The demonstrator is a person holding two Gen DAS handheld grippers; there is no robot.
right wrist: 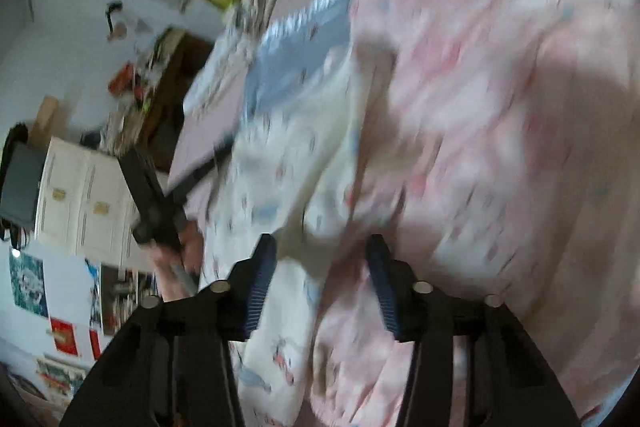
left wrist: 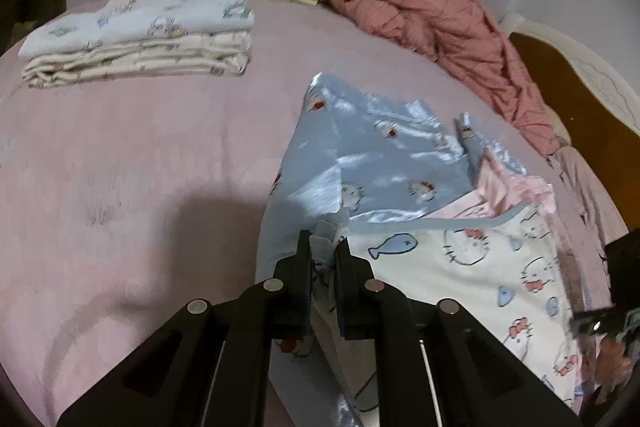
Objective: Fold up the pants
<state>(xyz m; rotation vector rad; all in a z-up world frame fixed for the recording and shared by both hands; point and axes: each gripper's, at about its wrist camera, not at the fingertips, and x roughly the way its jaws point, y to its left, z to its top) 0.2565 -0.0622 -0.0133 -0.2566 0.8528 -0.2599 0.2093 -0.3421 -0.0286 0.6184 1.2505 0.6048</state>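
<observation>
L gripper (left wrist: 324, 251) clamped on pants (left wrist: 384, 163) edge, lower centre. R gripper (right wrist: 320, 255) parted over blurred fabric, grip unclear; cut off at lower right in L view.

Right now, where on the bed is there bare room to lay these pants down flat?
The widest bare patch of pink sheet lies left of the blue cartoon-print pants, in front of the folded stack of printed cloth. The right side is crowded: the crumpled pink quilted jacket and the bed's edge.
</observation>
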